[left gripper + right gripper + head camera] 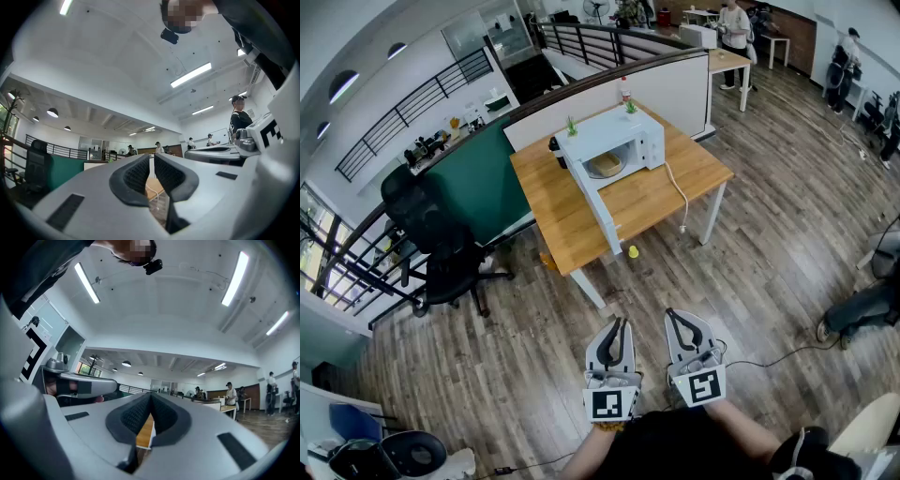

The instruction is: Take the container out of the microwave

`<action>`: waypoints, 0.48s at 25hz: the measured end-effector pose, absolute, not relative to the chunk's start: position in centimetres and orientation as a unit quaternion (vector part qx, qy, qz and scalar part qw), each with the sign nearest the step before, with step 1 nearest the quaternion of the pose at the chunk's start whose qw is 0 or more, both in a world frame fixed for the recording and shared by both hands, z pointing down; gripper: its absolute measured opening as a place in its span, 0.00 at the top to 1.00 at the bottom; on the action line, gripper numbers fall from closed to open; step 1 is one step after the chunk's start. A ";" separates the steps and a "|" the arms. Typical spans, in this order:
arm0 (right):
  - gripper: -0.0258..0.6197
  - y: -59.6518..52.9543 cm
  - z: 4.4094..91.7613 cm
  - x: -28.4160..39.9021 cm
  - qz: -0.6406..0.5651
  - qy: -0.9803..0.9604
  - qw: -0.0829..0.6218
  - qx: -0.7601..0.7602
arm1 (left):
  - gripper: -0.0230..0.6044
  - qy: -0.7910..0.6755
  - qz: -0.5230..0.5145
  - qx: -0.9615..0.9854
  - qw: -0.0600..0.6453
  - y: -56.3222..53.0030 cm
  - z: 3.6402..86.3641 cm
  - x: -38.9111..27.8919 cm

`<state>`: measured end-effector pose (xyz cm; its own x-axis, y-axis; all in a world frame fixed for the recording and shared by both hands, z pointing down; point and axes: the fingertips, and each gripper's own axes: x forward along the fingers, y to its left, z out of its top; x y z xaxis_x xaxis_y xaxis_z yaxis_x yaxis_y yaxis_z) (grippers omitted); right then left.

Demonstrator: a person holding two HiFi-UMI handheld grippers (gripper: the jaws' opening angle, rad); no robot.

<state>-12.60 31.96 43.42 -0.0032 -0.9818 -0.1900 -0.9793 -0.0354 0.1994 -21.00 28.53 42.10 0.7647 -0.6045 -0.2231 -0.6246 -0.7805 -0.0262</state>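
Note:
A white microwave [619, 141] stands on a wooden table [656, 197] across the floor, its door [598, 202] swung wide open toward me. A tan container [606, 165] lies inside the cavity. Both grippers are held low by my body, well short of the table. The left gripper [622, 323] is shut with nothing between its fingers, and so is the right gripper [672, 316]. In the left gripper view the left gripper [152, 159] points at the distant table [152, 187]. In the right gripper view the right gripper [151, 397] has its tips together, with the table's wood [144, 434] showing below.
A black office chair [431, 234] stands left of the table. A white cable [680, 202] hangs off the table's front edge, and a small yellow object [633, 251] sits by the near corner. A bottle [625, 91] stands behind the microwave. People stand at far desks.

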 end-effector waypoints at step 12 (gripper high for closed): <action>0.95 28.8 45.9 -6.8 -0.086 -0.759 0.028 0.645 | 0.89 0.340 0.076 -0.936 0.052 26.3 42.8 -12.6</action>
